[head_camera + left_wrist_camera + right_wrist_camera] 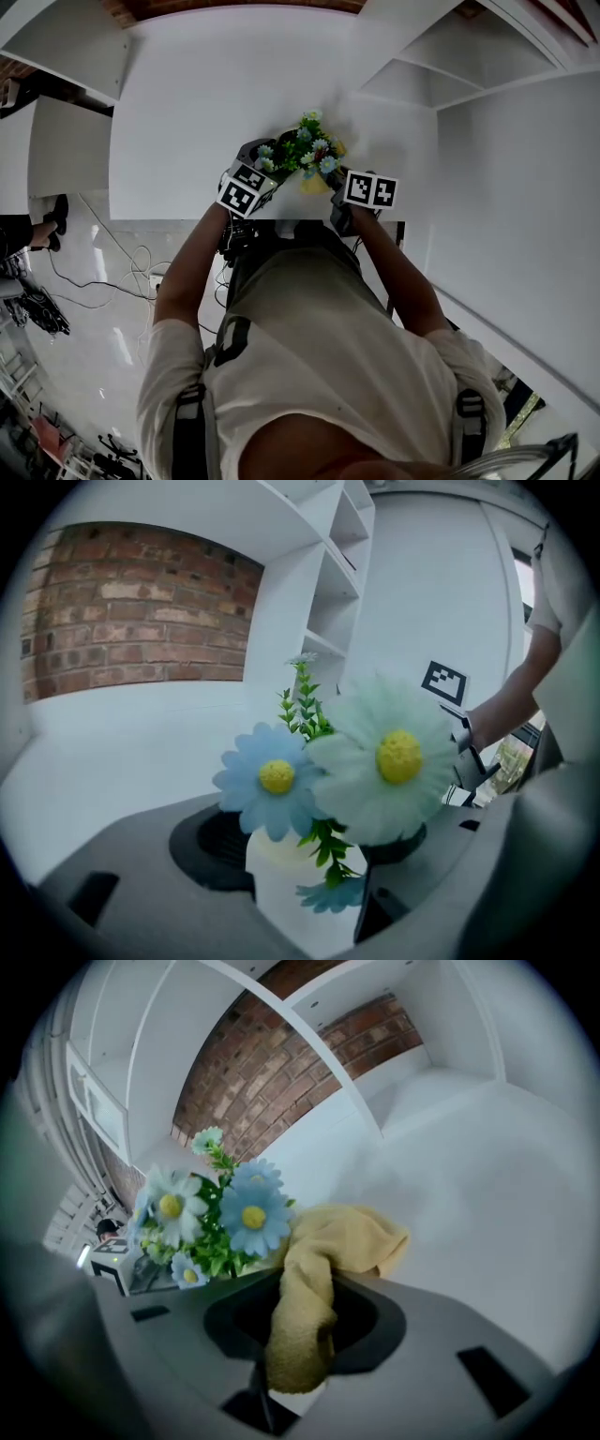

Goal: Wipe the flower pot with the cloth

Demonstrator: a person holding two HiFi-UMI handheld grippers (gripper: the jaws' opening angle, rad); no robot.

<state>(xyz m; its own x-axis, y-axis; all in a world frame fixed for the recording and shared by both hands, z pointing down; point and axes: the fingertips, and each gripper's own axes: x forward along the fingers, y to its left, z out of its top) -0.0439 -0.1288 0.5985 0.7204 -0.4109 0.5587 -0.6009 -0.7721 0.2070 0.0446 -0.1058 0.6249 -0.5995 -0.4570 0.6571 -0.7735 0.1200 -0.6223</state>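
Yellow cloth is pinched in the right gripper, with the pot just left of it. The left gripper stands spread around the pot.

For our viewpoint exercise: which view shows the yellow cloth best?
Right gripper view: the yellow cloth is large, central, pinched in the right gripper. Head view shows only a sliver by the flowers; left gripper view, none.

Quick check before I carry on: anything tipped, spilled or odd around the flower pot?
Nothing stands out. The white flower pot of blue and white artificial daisies looks upright and undamaged between the open jaws of the left claw, with no spill. The right claw is shut on the yellow terry cloth, bunched beside the pot.
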